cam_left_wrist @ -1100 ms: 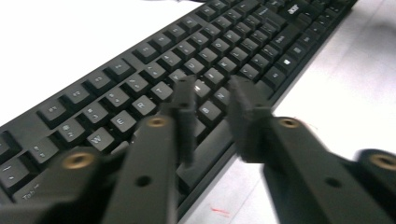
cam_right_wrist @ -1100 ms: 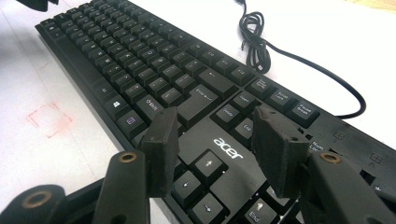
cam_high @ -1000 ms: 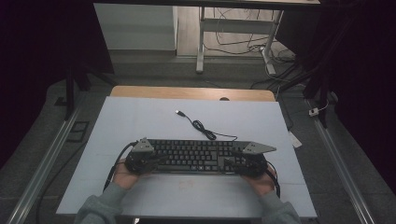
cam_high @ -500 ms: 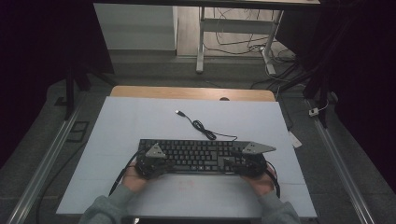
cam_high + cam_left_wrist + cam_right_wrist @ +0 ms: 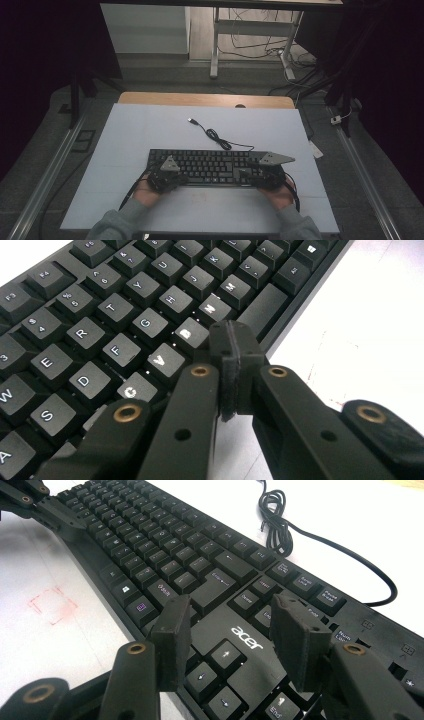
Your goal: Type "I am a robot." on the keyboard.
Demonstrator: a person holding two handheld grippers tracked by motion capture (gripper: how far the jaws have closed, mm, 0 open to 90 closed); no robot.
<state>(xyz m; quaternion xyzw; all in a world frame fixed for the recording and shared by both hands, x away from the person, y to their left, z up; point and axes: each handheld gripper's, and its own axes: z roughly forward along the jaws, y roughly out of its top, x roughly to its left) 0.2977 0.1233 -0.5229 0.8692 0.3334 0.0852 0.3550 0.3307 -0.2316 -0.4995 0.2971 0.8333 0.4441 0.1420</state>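
From above, the black keyboard (image 5: 210, 167) lies across the near half of the white table (image 5: 150, 125), its cable (image 5: 215, 135) curling away beyond its far edge. Your left gripper (image 5: 167, 177) sits at the keyboard's near left corner, your right gripper (image 5: 265, 175) at its right end, both forearms coming in low with grey sleeves (image 5: 117, 225) at the table's near edge.

Along your left gripper (image 5: 235, 360), the pads are pressed together with nothing between them, tips poised over the keyboard's (image 5: 100, 325) bottom letter row by its near edge.

Along your right gripper (image 5: 230, 630), the jaws stand partly apart, gripping nothing, hovering above the keyboard's (image 5: 175, 550) arrow keys; a faint red square (image 5: 52, 602) marks the table beside the keyboard's near edge.
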